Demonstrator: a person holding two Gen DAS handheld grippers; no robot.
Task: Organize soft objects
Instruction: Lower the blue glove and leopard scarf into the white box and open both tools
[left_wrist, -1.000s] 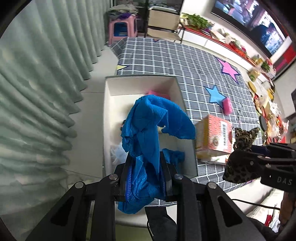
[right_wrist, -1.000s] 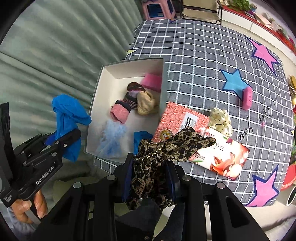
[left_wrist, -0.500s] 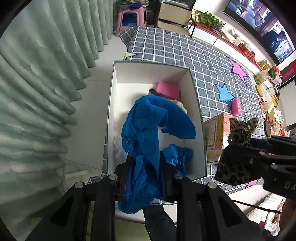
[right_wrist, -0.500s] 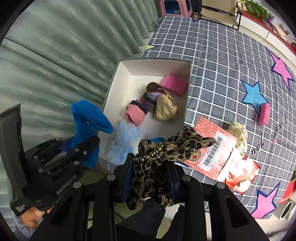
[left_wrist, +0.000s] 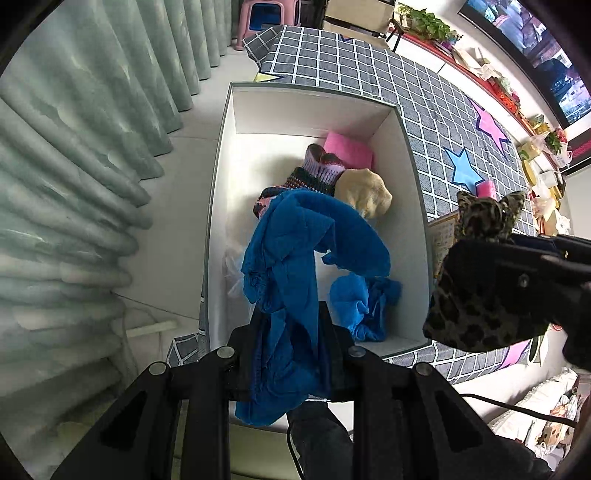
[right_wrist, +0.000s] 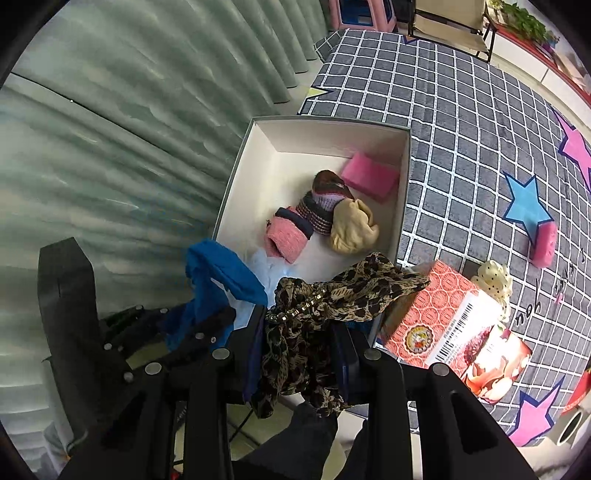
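My left gripper (left_wrist: 290, 325) is shut on a blue cloth (left_wrist: 295, 254) and holds it above the near end of a white open box (left_wrist: 221, 177). My right gripper (right_wrist: 299, 328) is shut on a leopard-print scarf (right_wrist: 332, 295) at the box's near right corner; it also shows in the left wrist view (left_wrist: 476, 291). Inside the box (right_wrist: 236, 173) lie a pink sponge (right_wrist: 369, 175), striped knit socks (right_wrist: 321, 206), a pink knit roll (right_wrist: 286, 238), a beige cloth (right_wrist: 352, 227), a pale blue piece and a small blue cloth (left_wrist: 364, 306).
The box sits on a grey checked mat with stars (right_wrist: 461, 110), by green curtains (left_wrist: 74, 147). A red printed carton (right_wrist: 450, 321), a cream dotted cloth (right_wrist: 493, 282) and a second pink sponge (right_wrist: 543, 245) lie on the mat to the right. A pink stool (left_wrist: 264, 22) stands far back.
Both grippers have moved toward and over the box with their cloths still held. The box now looks larger and more of its contents show in both views.
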